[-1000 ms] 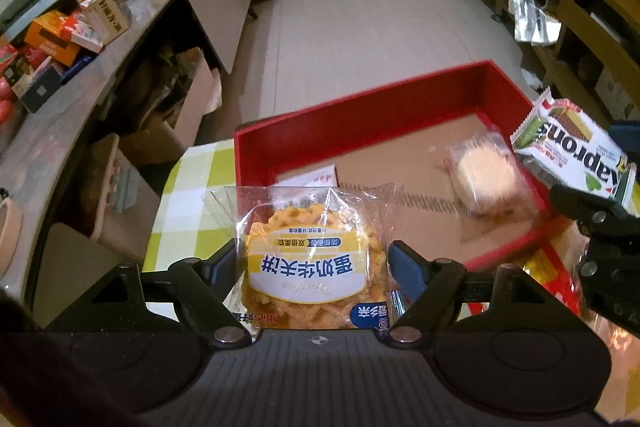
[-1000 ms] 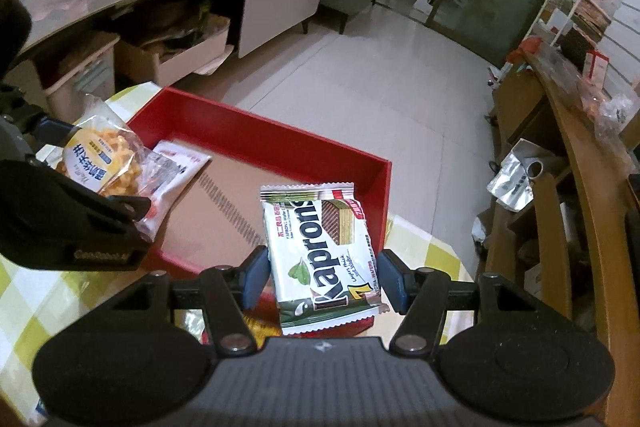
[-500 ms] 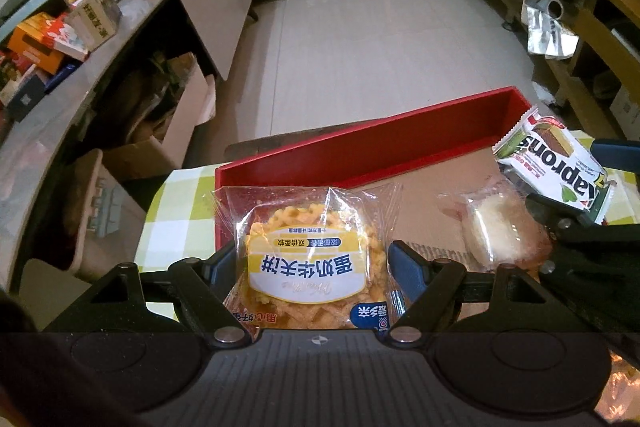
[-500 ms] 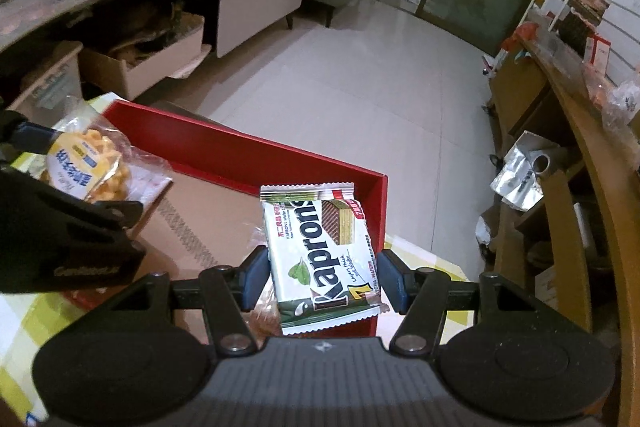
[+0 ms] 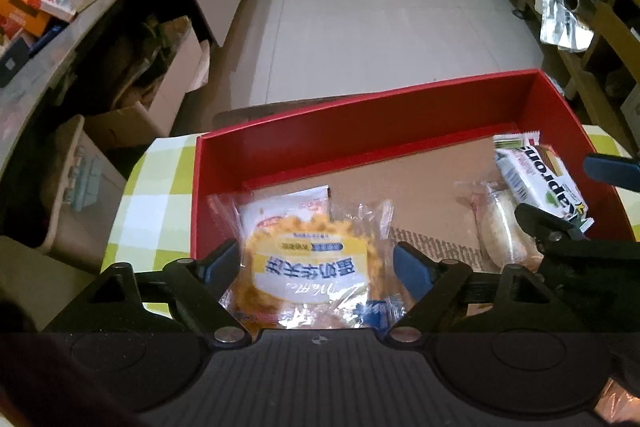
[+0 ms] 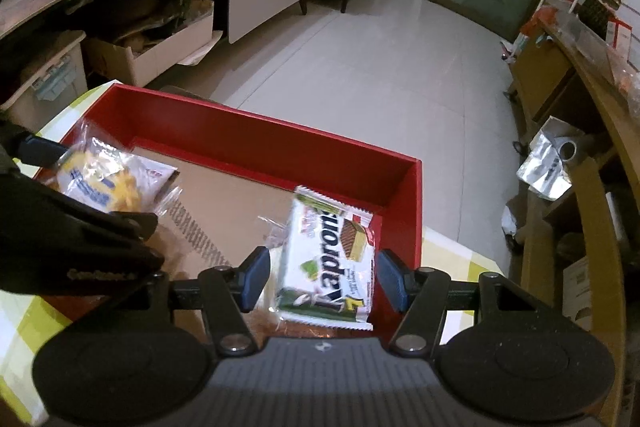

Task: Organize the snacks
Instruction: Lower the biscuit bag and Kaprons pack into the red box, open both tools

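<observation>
Hovering both grippers over the red box [image 5: 360,115] right now, which is sitting on a green and white checked cloth [image 5: 160,195]; the left gripper [image 5: 316,259] is pointing down at the near left corner of the box, and its jaws have just been opening; the yellow snack packet [image 5: 304,279] is sitting between the blue pads but there's a sliver of daylight on both sides, so it's looking let go rather than squeezed; it's also looking blurry. It's lying over a white packet [image 5: 288,203] that's resting on the cardboard floor [image 5: 400,179] of the box. The right gripper [image 6: 322,277] is hanging over the right end of the box with the Kaprons wafer pack [image 6: 328,259] between its fingers, tilted and just beside the red side wall; honestly can't tell if the pads are pressing on it or not. A wrapped bun [image 5: 504,227] is lying inside the box just beside the wafers.
</observation>
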`<state>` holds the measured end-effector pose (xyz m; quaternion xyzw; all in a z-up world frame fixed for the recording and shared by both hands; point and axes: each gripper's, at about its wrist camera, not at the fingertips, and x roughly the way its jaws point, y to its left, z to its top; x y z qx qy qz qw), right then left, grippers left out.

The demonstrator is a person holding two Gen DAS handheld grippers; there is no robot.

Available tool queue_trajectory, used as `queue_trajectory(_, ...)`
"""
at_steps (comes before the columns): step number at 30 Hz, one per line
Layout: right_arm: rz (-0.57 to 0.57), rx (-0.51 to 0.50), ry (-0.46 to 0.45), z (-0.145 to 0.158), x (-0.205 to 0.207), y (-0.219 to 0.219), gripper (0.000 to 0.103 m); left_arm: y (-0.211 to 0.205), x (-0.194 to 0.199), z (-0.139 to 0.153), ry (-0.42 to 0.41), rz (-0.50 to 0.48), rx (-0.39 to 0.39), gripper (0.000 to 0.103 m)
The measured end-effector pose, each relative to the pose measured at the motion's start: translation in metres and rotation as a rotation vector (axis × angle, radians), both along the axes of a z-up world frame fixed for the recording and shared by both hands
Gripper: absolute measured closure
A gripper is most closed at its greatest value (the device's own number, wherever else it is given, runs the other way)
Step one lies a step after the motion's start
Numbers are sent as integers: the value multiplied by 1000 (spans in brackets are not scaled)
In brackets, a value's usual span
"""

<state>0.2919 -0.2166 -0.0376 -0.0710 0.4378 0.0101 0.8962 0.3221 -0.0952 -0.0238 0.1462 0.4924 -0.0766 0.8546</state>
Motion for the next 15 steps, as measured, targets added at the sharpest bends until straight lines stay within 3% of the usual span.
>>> queue_trajectory(15,-41,69,-33,27,-40,-7,38,9,-22,27,-14,-7,-63,15)
